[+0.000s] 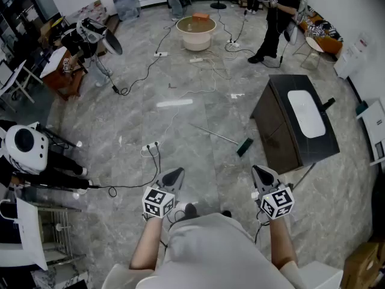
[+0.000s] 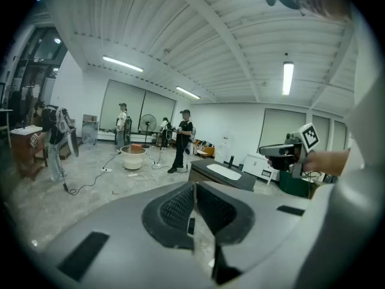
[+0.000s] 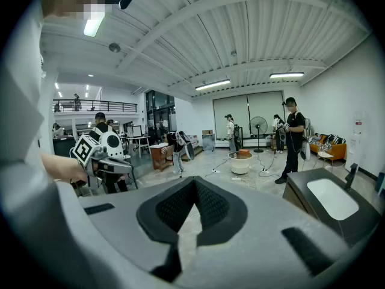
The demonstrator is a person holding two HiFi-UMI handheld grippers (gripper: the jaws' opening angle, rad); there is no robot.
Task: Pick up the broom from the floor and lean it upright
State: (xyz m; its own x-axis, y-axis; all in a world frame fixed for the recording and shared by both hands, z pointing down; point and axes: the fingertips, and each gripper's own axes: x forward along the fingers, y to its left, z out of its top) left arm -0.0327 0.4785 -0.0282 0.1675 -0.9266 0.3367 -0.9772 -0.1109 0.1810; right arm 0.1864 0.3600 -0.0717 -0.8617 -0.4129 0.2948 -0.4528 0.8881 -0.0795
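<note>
The broom point(image 1: 224, 139) lies flat on the grey floor, its thin pale handle pointing up-left and its green head point(image 1: 244, 147) beside the dark cabinet. My left gripper point(image 1: 177, 173) hovers below and left of it, jaws shut with nothing between them. My right gripper point(image 1: 258, 170) hovers just below the green head, also shut and empty. In the left gripper view the jaws point(image 2: 194, 186) meet at their tips, and the right gripper point(image 2: 283, 153) shows off to the side. The right gripper view shows its jaws point(image 3: 194, 181) closed. Neither gripper view shows the broom.
A dark cabinet with a white basin point(image 1: 295, 122) stands right of the broom. A power strip and cables point(image 1: 150, 148) lie to the left. A round tub point(image 1: 195, 32) sits farther off. A person in black point(image 1: 274, 17) stands at the back, others at the left.
</note>
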